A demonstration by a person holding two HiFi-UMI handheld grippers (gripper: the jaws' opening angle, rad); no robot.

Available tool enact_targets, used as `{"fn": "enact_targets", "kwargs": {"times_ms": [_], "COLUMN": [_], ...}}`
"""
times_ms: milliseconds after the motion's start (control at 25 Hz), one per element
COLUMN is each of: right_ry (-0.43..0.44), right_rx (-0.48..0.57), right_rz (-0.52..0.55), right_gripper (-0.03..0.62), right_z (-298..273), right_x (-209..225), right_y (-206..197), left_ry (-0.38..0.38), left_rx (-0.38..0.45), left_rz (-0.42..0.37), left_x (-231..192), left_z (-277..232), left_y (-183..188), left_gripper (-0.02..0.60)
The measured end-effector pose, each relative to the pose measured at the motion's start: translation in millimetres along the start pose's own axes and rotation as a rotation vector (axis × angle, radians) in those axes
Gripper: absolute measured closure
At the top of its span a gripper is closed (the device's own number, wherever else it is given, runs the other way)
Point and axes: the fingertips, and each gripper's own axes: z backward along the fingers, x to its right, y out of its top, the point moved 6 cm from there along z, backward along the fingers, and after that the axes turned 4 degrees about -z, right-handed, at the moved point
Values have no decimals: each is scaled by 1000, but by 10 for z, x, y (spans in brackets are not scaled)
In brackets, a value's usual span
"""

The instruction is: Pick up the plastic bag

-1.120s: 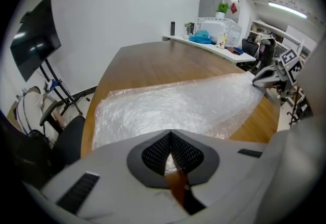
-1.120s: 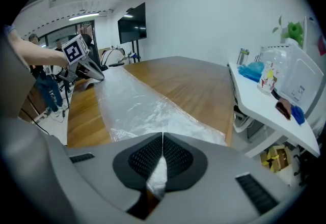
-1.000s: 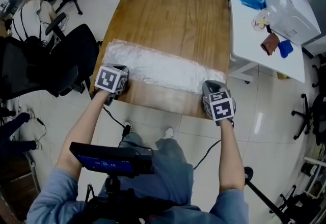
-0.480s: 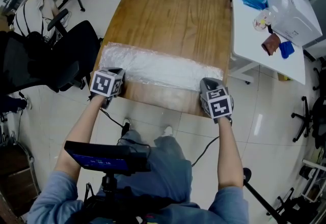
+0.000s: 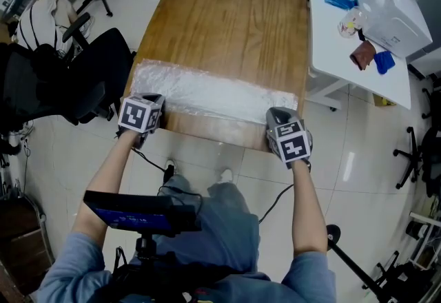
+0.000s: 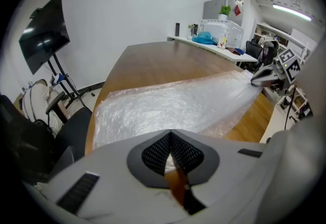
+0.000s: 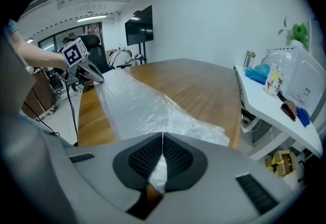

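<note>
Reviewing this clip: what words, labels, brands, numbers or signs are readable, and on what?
None can be read.
Left hand-held gripper and right hand-held gripper: square markers only, no letters.
White side table: any print on its items is too small to read.
Plastic bag: no print.

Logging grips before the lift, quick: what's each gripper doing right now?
Left gripper: closed, pinching the plastic bag at its near edge.
Right gripper: closed, pinching the plastic bag at its other end.
</note>
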Motion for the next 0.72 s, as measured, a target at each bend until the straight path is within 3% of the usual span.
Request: {"fn": "enact_targets", "kwargs": {"times_ms": [440, 600, 720], "right_ry": [-16, -94, -115], "right_rx": [4, 54, 98], "right_rz": [-6, 8, -9], "right_gripper": [590, 582, 557], "right_z": [43, 76, 138], "right_x": [-65, -25, 1], "right_y": [-63, -22, 19], "left_ry": [0, 46, 20], "left_rx": [4, 35, 50], "left_rz": [-10, -59, -62], "left_x": [42, 85, 141], "left_z": [50, 125, 164], "left_y": [-89, -15, 4], "left_gripper": [571, 571, 571]}}
